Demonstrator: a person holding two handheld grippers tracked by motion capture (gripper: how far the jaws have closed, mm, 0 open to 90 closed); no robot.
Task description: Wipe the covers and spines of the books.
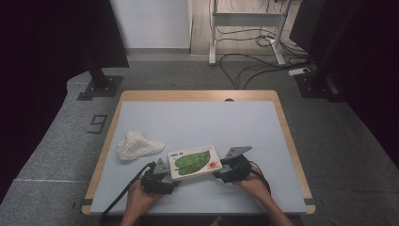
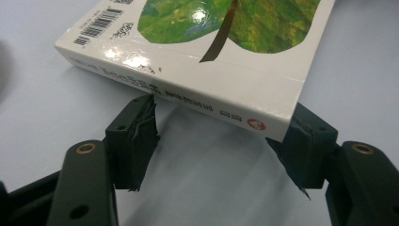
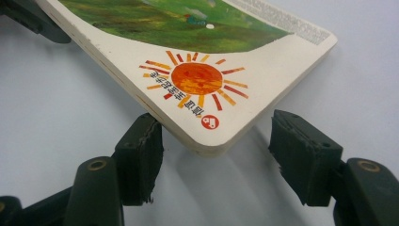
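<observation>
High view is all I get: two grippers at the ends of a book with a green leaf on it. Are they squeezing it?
Observer: No. The right gripper stands open around a rounded corner of the book. One pad seems to touch its edge, the other is apart.
Operator: And the left one?
Observer: The left gripper is open too, facing the spine, which has lettering along it.
Operator: What's the red dot on the cover?
Observer: An orange sun with red and orange rays, printed by that corner.

High view above table [image 1: 141, 197]; both gripper views close on shared book [image 1: 194, 162]
</observation>
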